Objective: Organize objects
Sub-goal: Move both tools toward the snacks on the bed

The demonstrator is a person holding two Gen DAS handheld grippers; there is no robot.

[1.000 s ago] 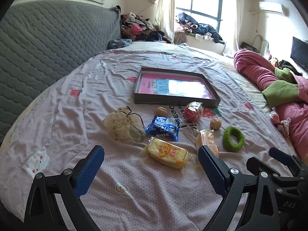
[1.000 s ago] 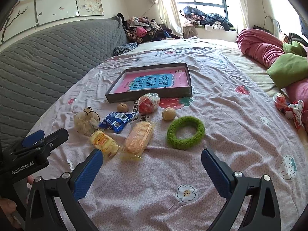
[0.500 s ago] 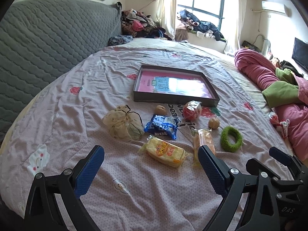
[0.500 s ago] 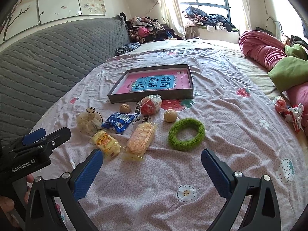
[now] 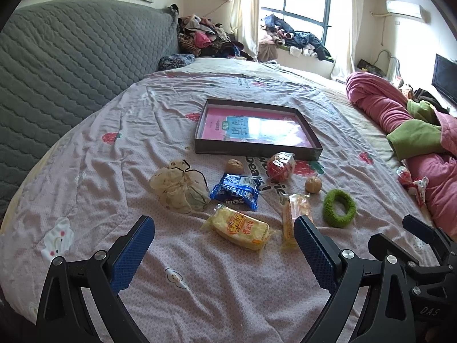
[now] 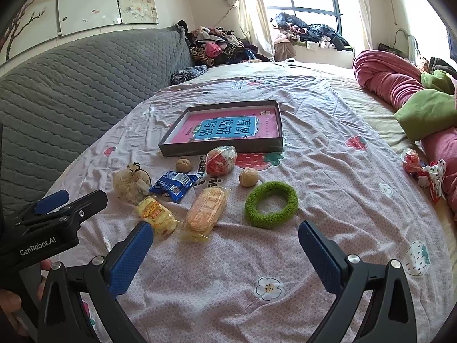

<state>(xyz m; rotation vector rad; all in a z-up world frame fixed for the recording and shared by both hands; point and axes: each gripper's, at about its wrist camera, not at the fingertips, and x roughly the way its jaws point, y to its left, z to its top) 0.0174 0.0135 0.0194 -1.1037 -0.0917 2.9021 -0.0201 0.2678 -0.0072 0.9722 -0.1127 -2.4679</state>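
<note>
On the bed lies a shallow dark box with a pink book inside. In front of it are scattered a mesh pouch, a blue snack packet, a yellow packet, an orange wafer packet, a red wrapped ball, two walnuts and a green fuzzy ring. My left gripper hangs open before the yellow packet. My right gripper is open, short of the ring.
A grey quilted headboard runs along the left. Pink and green bedding is piled at the right, with a small wrapped item beside it. Clothes are heaped near the window at the far end.
Both grippers have tilted slightly, so the objects sit a little lower and farther in view. Nothing on the bed has moved and both stay open.
</note>
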